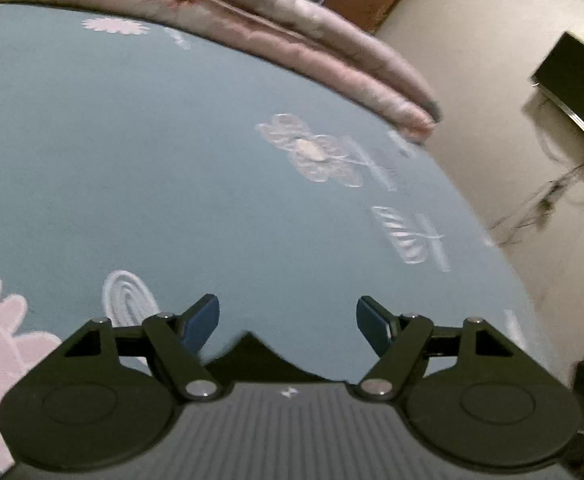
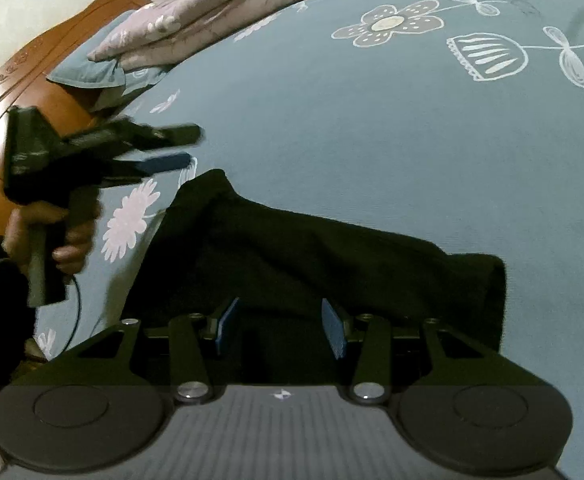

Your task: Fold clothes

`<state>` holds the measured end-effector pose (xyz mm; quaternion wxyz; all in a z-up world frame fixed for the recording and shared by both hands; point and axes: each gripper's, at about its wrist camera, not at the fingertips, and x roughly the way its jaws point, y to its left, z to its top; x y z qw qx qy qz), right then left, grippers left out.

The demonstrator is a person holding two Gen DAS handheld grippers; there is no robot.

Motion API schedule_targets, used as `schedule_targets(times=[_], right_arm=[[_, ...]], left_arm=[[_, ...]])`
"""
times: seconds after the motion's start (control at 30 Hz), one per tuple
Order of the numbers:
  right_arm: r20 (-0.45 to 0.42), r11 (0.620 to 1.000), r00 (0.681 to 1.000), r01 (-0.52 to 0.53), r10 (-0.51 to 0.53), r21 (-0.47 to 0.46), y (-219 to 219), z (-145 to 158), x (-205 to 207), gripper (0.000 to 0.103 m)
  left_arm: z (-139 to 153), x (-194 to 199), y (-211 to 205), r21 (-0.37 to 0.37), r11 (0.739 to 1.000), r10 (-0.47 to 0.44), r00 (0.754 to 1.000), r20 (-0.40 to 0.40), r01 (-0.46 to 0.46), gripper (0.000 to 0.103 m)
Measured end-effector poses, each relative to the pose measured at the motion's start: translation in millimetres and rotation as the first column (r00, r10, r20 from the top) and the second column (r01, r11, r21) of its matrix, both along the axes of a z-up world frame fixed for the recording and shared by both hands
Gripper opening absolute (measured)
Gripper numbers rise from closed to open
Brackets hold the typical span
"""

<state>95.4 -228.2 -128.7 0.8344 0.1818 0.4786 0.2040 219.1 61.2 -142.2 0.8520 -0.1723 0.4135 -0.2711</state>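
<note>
A bed (image 2: 372, 140) covered by a grey-blue sheet (image 1: 152, 160) carries everything here. The sheet is printed with white line-drawn flowers (image 2: 388, 24), leaves and pale pink daisy shapes (image 2: 132, 220). Along the far edge of the bed lies a folded pink quilt (image 1: 292, 40) with a faint floral pattern, and under its end, toward the headboard corner, a pillow in the same grey-blue fabric (image 2: 88, 72). A carved orange-brown wooden headboard (image 2: 24, 80) stands at that end. Beyond the bed's side edge the room has a plain cream wall (image 1: 492, 40), a dark flat panel with a metal rim (image 1: 572, 92) mounted on it, and loose thin cables (image 1: 540, 204) hanging below. No brand name or readable writing shows; only a small white mark sits on each gripper's ribbed body.

The task's thing, a black garment (image 2: 312, 260), lies rumpled on the sheet near the bed's near edge, directly ahead of the right gripper (image 2: 280, 326). Its blue-padded fingers (image 2: 334, 332) stand partly apart over the dark cloth; whether they pinch any of it cannot be told.

The left gripper (image 1: 288, 326), held by a hand (image 2: 48, 236) in a dark sleeve, hangs over the sheet past the garment's headboard-side end. Its fingers (image 1: 202, 322) are spread wide with nothing between them.
</note>
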Motion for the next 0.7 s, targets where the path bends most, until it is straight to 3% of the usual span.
schedule_targets(times=[0.07,0.17,0.23,0.3,0.4,0.6,0.7], right_arm=[[0.006,1.000,1.000,-0.004,0.004,-0.006,1,2,-3,0.051],[0.013,1.000,1.000,-0.004,0.004,-0.012,1,5,-7,0.052],[0.012,1.000,1.000,0.004,-0.004,-0.015,-3,6,-9,0.053],[0.006,1.000,1.000,0.013,-0.012,-0.027,-8,6,-12,0.053],[-0.002,0.999,0.999,0.034,-0.034,-0.040,-17,5,-18,0.053],[-0.006,0.998,0.999,0.047,-0.047,-0.035,-17,9,-29,0.054],[-0.006,0.999,1.000,0.030,-0.030,-0.041,-7,11,-35,0.056]], left_arm=[[-2,-9,-6,-0.036,0.997,-0.066,0.998,-0.020,0.065,0.076],[-16,-25,-13,0.001,0.994,-0.107,0.992,-0.064,0.108,0.077],[-27,-29,-4,0.029,0.997,-0.065,0.994,-0.090,0.068,0.076],[-31,-31,14,-0.029,1.000,-0.009,0.993,-0.117,0.006,0.076],[-21,-40,34,0.019,0.995,0.100,0.989,-0.107,-0.098,0.076],[-1,-47,38,-0.007,0.996,0.085,0.995,-0.059,-0.085,0.076],[-3,-27,39,-0.036,0.986,0.158,0.983,-0.098,-0.163,0.075]])
